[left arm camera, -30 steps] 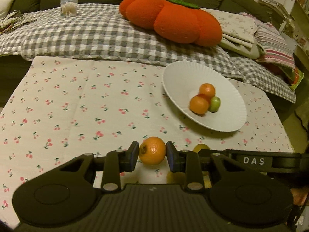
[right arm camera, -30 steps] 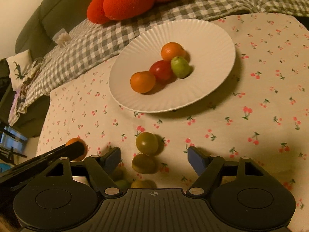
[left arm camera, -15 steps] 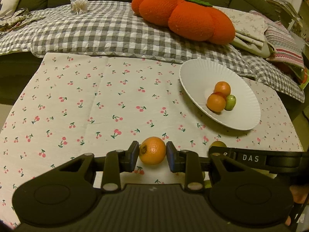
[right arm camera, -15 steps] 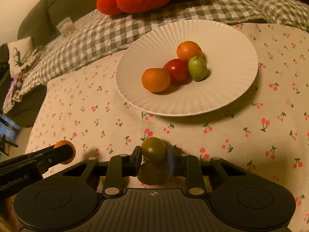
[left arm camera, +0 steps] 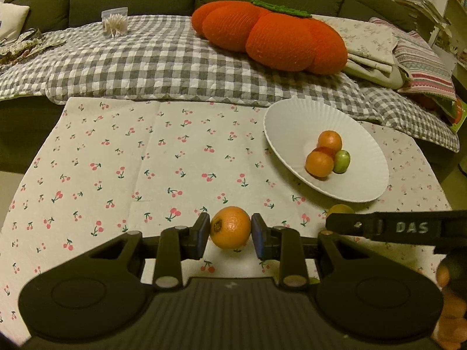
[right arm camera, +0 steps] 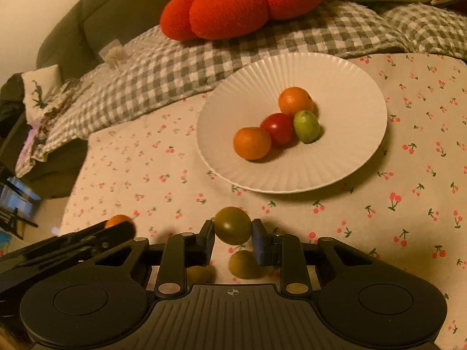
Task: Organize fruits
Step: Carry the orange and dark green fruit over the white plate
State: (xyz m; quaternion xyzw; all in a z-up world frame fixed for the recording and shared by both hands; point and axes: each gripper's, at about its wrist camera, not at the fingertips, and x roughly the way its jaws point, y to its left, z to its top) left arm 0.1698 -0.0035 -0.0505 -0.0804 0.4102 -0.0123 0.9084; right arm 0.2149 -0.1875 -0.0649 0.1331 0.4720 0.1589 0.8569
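We had our right gripper point(right arm camera: 232, 234) pinching a round dark-green tomato-like fruit point(right arm camera: 232, 225) and our left gripper point(left arm camera: 230, 234) pinching a small round orange point(left arm camera: 230, 227), both just above the cherry-print bench cloth point(left arm camera: 131, 160). The white ribbed plate point(right arm camera: 344, 87) holding 4 fruits lay ahead, nearer the right gripper. We read only "DAS" point(left arm camera: 412, 227) on the right gripper's side.

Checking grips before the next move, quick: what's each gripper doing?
Left gripper: shut on the orange.
Right gripper: shut on the dark green fruit.
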